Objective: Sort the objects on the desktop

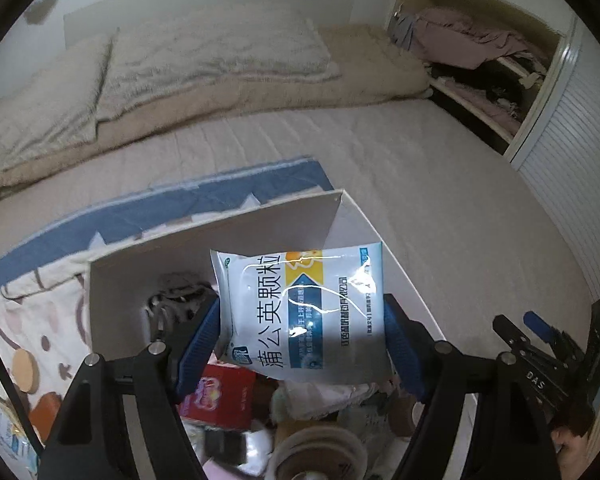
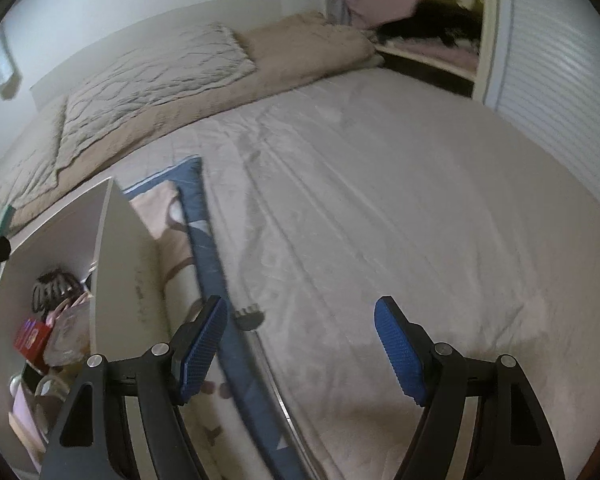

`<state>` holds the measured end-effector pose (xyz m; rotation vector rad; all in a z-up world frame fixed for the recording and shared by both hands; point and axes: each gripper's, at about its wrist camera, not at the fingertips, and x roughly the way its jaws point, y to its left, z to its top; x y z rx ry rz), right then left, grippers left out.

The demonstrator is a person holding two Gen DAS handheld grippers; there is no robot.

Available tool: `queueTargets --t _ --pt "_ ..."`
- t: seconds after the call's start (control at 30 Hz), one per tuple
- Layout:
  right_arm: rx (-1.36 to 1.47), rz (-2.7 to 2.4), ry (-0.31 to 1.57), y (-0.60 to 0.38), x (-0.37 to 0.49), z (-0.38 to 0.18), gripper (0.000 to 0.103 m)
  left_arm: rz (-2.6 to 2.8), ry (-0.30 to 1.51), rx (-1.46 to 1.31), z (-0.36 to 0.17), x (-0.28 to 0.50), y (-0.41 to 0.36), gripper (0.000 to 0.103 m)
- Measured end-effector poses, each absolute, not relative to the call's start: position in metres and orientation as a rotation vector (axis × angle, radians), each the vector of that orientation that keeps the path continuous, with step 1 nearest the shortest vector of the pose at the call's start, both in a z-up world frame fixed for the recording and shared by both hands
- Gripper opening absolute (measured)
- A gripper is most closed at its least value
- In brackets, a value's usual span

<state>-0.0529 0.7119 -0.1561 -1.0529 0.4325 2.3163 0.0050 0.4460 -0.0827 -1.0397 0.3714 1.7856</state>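
My left gripper [image 1: 302, 340] is shut on a white and blue medicine sachet [image 1: 300, 312] with Chinese print, held upright over a white open box [image 1: 236, 236]. The box holds a red carton [image 1: 220, 396], a black hair claw [image 1: 176, 296], a roll of tape [image 1: 320, 452] and other small items. My right gripper [image 2: 300, 340] is open and empty, hovering over the bed sheet to the right of the box [image 2: 108, 240]. A small dark hair clip [image 2: 249, 316] lies on the sheet between its fingers. The right gripper also shows at the right edge of the left wrist view [image 1: 540, 344].
The box stands on a blue-bordered patterned mat [image 1: 140, 216] on a beige bed [image 2: 380, 200]. Pillows [image 1: 204, 56] and a folded blanket [image 1: 340, 76] lie at the far end. An open wardrobe [image 1: 480, 48] with clothes stands at the far right.
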Motion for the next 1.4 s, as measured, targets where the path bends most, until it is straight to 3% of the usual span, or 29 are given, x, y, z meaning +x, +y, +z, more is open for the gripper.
queueTargets --t 0.23,0.3,0.33,0.37,0.9,0.97,1.03,1.17,1.2,1.4 --pt "-1.076 2.3 0.453 0.725 -0.046 -0.166 0.076 1.809 0.387 -1.107 -0.106 -0.001 0.467 0.08" --pt "-1.069 2.308 0.489 0.727 -0.046 -0.166 0.076 1.853 0.38 -1.085 -0.107 -0.001 0.468 0.088" --pt "-1.059 2.319 0.523 0.728 -0.046 -0.165 0.076 1.875 0.362 -1.078 -0.107 -0.002 0.467 0.098" --pt "-1.052 2.326 0.547 0.728 -0.046 -0.164 0.076 1.883 0.331 -1.074 -0.106 -0.003 0.465 0.099" --pt "-0.964 2.429 0.542 0.699 -0.053 -0.131 0.076 1.861 0.32 -1.033 -0.086 0.001 0.436 0.099" --pt "-0.943 2.444 0.548 0.692 -0.053 -0.123 0.079 1.859 0.315 -1.024 -0.083 0.001 0.432 0.099" --pt "-0.921 2.465 0.542 0.683 -0.054 -0.114 0.089 1.861 0.316 -1.008 -0.078 0.004 0.425 0.099" --pt "-0.891 2.508 0.489 0.663 -0.055 -0.094 0.093 1.867 0.321 -0.986 -0.069 0.008 0.414 0.099" --pt "-0.884 2.513 0.487 0.659 -0.055 -0.091 0.103 1.871 0.32 -0.978 -0.067 0.009 0.41 0.099" --pt "-0.91 2.533 0.403 0.626 -0.056 -0.073 0.103 1.898 0.314 -0.919 -0.047 0.017 0.384 0.099"
